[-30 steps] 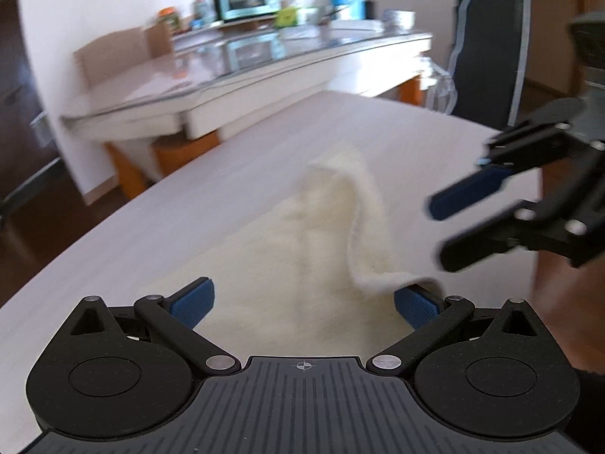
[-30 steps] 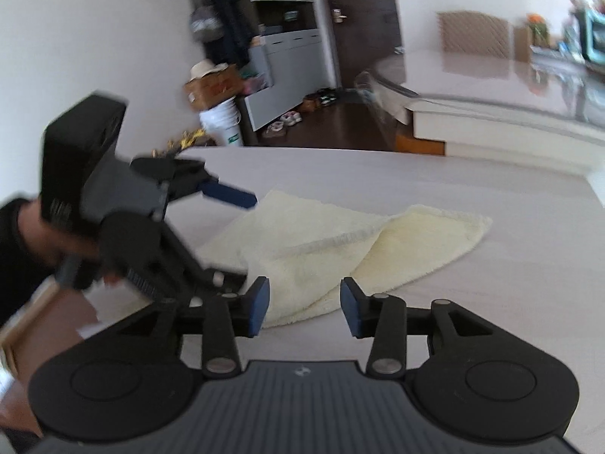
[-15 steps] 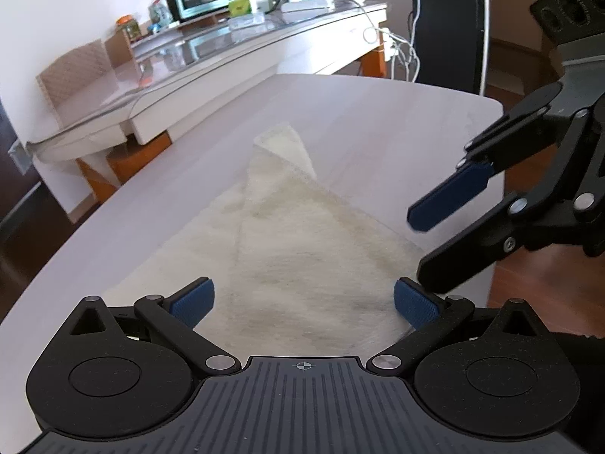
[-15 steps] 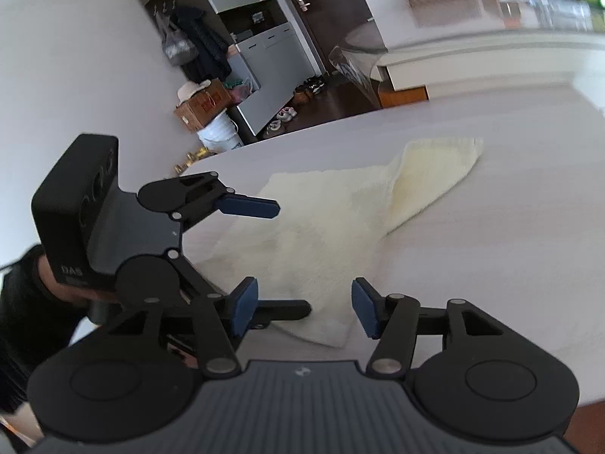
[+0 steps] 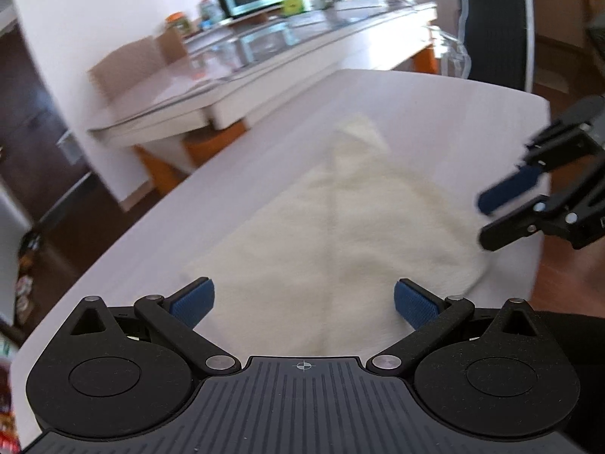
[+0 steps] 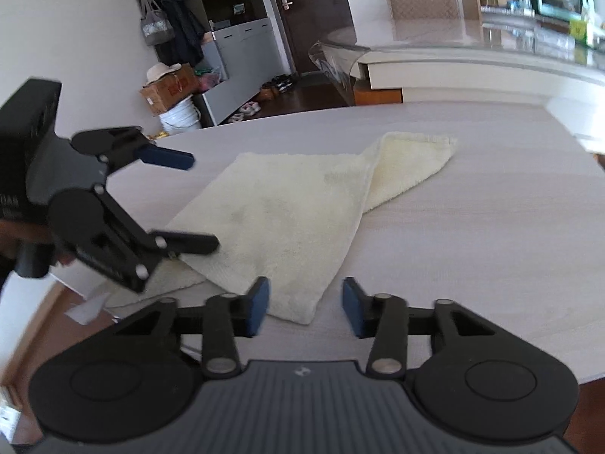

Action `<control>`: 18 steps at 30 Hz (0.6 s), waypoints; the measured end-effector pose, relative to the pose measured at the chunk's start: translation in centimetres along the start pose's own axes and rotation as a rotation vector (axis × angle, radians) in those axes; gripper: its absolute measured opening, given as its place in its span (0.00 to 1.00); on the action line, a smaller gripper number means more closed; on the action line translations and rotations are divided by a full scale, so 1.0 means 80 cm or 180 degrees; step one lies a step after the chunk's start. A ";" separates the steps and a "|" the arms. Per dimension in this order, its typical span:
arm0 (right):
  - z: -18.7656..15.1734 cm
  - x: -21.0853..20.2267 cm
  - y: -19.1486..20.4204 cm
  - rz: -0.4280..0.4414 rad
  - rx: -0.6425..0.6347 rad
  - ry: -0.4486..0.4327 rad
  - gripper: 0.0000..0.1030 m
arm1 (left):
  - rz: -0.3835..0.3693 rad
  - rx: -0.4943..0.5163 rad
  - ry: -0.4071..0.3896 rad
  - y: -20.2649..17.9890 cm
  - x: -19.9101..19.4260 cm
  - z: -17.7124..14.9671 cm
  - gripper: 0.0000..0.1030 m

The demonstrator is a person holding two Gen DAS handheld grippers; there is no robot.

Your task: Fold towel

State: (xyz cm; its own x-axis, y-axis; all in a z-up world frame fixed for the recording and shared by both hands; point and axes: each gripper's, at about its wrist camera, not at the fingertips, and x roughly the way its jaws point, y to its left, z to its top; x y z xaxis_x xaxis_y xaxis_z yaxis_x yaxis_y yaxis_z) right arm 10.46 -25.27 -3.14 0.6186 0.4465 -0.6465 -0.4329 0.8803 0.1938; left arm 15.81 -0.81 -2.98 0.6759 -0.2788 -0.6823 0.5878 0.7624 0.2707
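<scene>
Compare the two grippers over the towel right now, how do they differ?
The left gripper has its fingers spread wide, while the right gripper holds a narrower gap and is closing. The left gripper sits over the broad middle of the cream towel; the right gripper is at the towel's near corner, which lies between its fingers unpinched. Both have blue pads, point down at the table and hold nothing.
</scene>
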 end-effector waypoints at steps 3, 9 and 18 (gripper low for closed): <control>0.000 0.004 0.011 -0.0150 -0.0154 -0.0001 0.19 | 0.0151 -0.0080 -0.0029 0.015 0.000 -0.001 1.00; -0.001 -0.007 0.005 -0.0179 -0.0117 -0.0006 0.01 | 0.0372 -0.0152 -0.0002 0.042 0.014 0.001 1.00; -0.001 -0.038 -0.028 -0.0422 -0.0092 -0.0047 0.01 | 0.0545 -0.0020 0.0132 0.055 0.051 0.003 1.00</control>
State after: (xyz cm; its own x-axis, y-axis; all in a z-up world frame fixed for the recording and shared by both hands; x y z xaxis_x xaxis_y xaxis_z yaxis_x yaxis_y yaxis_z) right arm 9.50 -28.59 -1.63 0.6811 0.3292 -0.6540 -0.3655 0.9268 0.0859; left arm 21.25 1.29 -4.38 0.7469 -0.1203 -0.6540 0.4628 0.8003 0.3813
